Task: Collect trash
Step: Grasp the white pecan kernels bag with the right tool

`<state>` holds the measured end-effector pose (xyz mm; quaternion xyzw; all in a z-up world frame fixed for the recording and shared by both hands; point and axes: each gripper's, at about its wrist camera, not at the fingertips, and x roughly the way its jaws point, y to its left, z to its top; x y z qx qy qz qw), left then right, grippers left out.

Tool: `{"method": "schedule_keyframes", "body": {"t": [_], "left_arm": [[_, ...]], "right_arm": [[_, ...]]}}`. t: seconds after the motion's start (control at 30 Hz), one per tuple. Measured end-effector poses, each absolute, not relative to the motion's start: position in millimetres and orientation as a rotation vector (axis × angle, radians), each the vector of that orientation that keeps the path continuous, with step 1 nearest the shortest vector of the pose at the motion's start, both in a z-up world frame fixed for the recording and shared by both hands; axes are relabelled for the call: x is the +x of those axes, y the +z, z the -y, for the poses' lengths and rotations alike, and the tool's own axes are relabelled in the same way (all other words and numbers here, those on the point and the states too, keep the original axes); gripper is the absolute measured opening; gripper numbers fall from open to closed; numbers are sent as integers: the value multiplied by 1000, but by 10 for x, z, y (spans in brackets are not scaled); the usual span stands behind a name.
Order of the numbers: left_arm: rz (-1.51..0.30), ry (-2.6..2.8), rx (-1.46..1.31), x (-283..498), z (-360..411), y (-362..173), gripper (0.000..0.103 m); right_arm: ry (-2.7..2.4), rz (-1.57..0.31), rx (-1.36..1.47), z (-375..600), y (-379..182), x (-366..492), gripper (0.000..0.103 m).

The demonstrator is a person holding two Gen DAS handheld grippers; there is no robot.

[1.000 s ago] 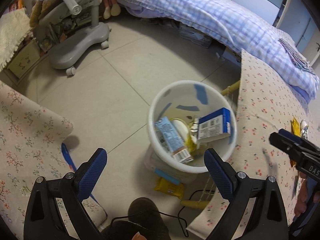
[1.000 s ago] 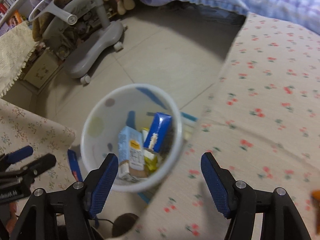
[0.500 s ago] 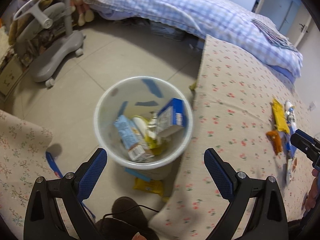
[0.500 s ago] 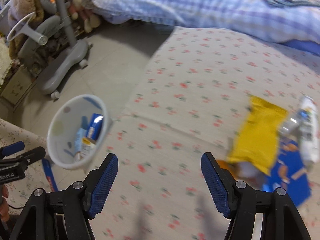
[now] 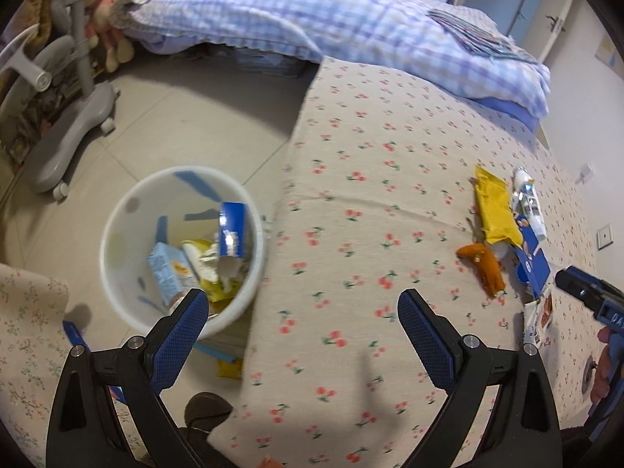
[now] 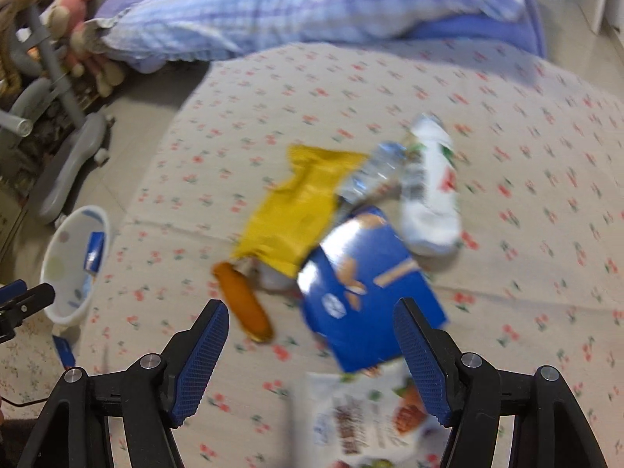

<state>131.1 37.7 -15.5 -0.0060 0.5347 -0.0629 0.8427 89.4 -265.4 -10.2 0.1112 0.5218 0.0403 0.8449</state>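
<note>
Left wrist view: left gripper spread wide, holding nothing, hanging over the edge of the cherry-print cloth. One white bin on the floor just beside that edge, two cartons visible inside. One trash pile well off to the right.

Right wrist view: right gripper wide too, empty, above the pile. Counting: one yellow bag, one orange wrapper, one blue box, one white bottle, one printed packet, all touching or overlapping.
</note>
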Motion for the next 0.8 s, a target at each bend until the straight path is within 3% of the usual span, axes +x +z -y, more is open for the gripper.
{"method": "schedule_keyframes", "body": {"t": [0.37,0.57,0.8], "left_arm": [[-1146,-171,47,1310,-99,-232,99],[-1147,-168,55,1270,-145,-253,99],[-1153,-171,57,1241,-148,-266,99]], "right_arm": [[103,-1301,219,2706,-560,692,74],[112,-1310,156,2624,-626,697,82],[85,-1294,79,2508,-614,704,82]]}}
